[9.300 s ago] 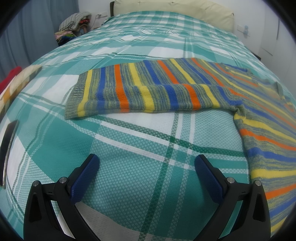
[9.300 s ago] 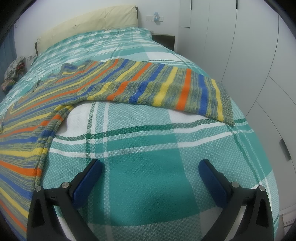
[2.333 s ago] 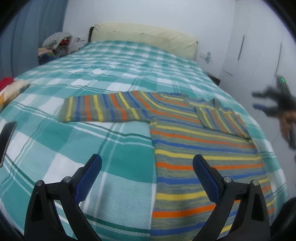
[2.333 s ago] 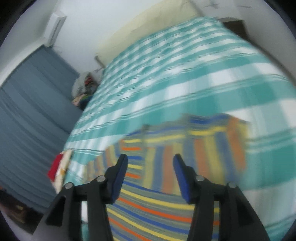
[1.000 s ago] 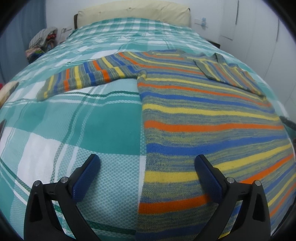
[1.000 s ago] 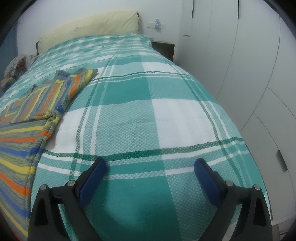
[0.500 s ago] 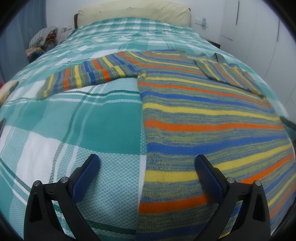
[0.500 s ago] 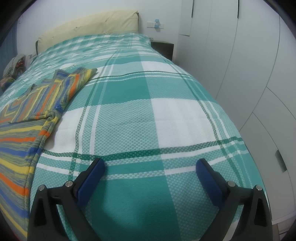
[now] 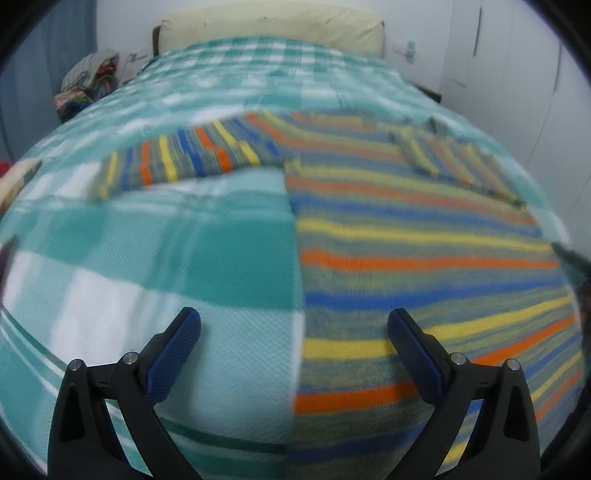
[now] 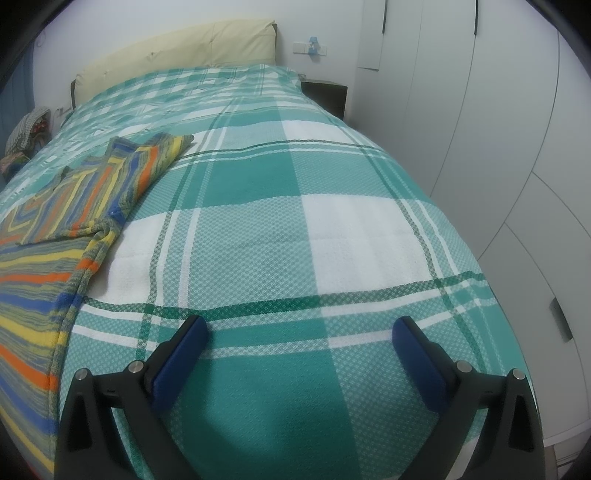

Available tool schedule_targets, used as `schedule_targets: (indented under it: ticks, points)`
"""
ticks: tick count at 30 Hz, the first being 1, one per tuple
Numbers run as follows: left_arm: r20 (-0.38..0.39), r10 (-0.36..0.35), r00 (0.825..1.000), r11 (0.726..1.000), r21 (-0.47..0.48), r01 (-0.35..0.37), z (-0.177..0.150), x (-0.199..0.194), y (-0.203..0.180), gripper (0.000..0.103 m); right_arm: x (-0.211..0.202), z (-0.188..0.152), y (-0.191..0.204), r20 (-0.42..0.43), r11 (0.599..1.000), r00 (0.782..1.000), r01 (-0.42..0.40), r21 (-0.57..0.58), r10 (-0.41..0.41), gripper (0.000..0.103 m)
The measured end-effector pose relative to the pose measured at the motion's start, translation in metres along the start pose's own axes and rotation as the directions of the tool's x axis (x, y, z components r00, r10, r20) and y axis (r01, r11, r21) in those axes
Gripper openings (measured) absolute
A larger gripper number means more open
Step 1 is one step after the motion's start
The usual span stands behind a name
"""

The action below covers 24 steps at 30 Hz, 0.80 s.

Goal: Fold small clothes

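Note:
A striped knit sweater (image 9: pixel 424 251) in grey, blue, orange and yellow lies flat on the bed. Its left sleeve (image 9: pixel 177 162) stretches out to the left. Its right sleeve (image 9: pixel 458 162) is folded in over the body. My left gripper (image 9: pixel 293 328) is open and empty, low over the sweater's left side edge near the hem. My right gripper (image 10: pixel 299 332) is open and empty over bare bedspread. The sweater (image 10: pixel 40 258) lies to its left there, with the folded sleeve (image 10: pixel 122 177) on top.
The bed has a teal and white plaid cover (image 10: pixel 303 229) and a cream headboard (image 9: pixel 273 22). A pile of clothes (image 9: pixel 88 85) sits at the far left. White wardrobe doors (image 10: pixel 498 110) and a dark nightstand (image 10: pixel 325 96) stand to the right.
The right sleeve has been folded over the sweater's body since the earliest frames. In the last half second the left gripper shifted slightly and its view is blurred. The right gripper hardly moved.

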<state>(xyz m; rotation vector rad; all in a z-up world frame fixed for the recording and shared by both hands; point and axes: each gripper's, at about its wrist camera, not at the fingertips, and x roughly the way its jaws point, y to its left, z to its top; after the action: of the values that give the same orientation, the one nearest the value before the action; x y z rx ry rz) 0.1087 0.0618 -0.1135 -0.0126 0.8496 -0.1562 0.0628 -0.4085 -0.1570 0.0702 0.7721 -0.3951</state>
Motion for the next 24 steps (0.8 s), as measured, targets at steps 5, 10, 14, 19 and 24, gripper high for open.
schedule_targets:
  ticks: [5,10,14,19,24]
  points:
    - [0.086,-0.035,0.996,0.992,-0.115,0.045,0.076,-0.024,0.075,0.102,0.001,0.0,0.0,-0.006,1.0,1.0,0.005,0.0,-0.005,0.101]
    - [-0.048,-0.023,0.999,0.936,-0.351,0.004,0.125,0.033,0.194,0.101,0.001,0.0,0.0,-0.008,1.0,1.0,0.006,0.001,-0.006,0.102]
    - [-0.137,-0.066,0.988,0.866,-0.499,-0.011,0.12,0.084,0.242,0.096,0.001,0.0,0.001,-0.007,1.0,1.0,0.012,-0.001,-0.012,0.102]
    - [-0.165,-0.028,0.986,0.876,-0.479,-0.055,0.113,0.118,0.243,0.078,0.003,0.0,0.0,-0.015,1.0,1.0,0.009,0.003,-0.009,0.103]
    - [-0.165,-0.006,0.986,0.916,-0.397,-0.061,0.117,0.122,0.227,0.002,0.003,0.0,0.0,-0.017,1.0,1.0,0.012,0.003,-0.012,0.103]
